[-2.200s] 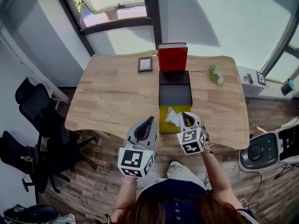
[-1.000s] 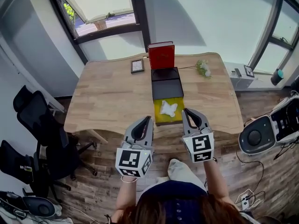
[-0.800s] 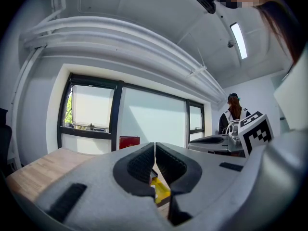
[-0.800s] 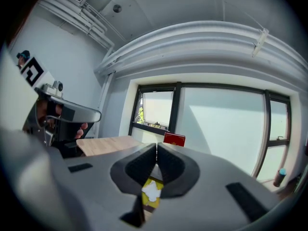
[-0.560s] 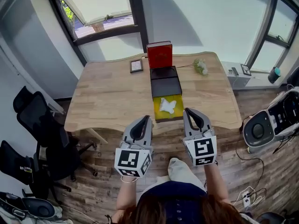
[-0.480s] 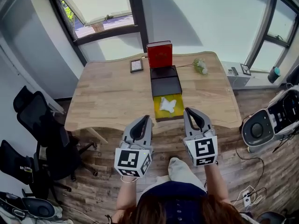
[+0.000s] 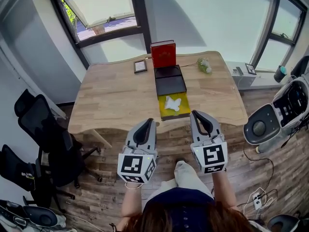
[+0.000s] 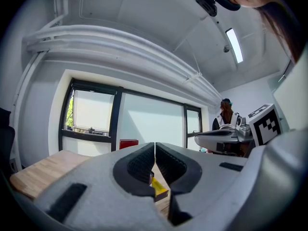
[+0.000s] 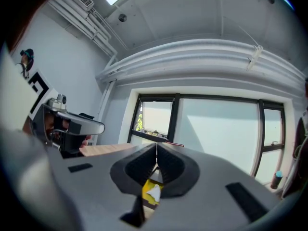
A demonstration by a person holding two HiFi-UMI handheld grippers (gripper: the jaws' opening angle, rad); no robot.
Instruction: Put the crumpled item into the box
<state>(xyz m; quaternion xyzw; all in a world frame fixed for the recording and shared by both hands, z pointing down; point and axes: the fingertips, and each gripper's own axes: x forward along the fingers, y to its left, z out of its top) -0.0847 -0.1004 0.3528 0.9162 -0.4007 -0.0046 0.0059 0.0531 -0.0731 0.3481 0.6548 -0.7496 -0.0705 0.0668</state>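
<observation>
Far left of L gripper (image 7: 147, 122), off the table (image 7: 111, 95): black chairs (image 7: 41, 124) on the wood floor. L gripper hangs short of the table's near edge, over the floor, pointing fwd. Its own view shows the jaws pressed together w/ nothing btwn them: clenched, empty.

Well ahead of it and a bit to its right, near the far edge, a small frame (image 7: 140, 66) lies flat.

Further right, a row runs straight away from the grippers, in the lane btwn them. Nearest is the yellow box (image 7: 164, 111) at the table's near edge. Then come two black boxes (image 7: 170, 85) touching end to end, then a red case (image 7: 162, 54) upright at the far end.

White crumpled paper (image 7: 173, 103) lies inside the yellow box, ahead-right of L gripper and ahead-left of R gripper (image 7: 195, 113), apart from both. R gripper view catches box and paper just below its tips.

R gripper sits level w/ the left one, also short of the near edge. Its jaws are clamped together, nothing held.

Ahead-right of it, near the far edge: flower sprig (image 7: 204, 65). Far right of it, on the floor: white-and-black machine (image 7: 270, 122).
</observation>
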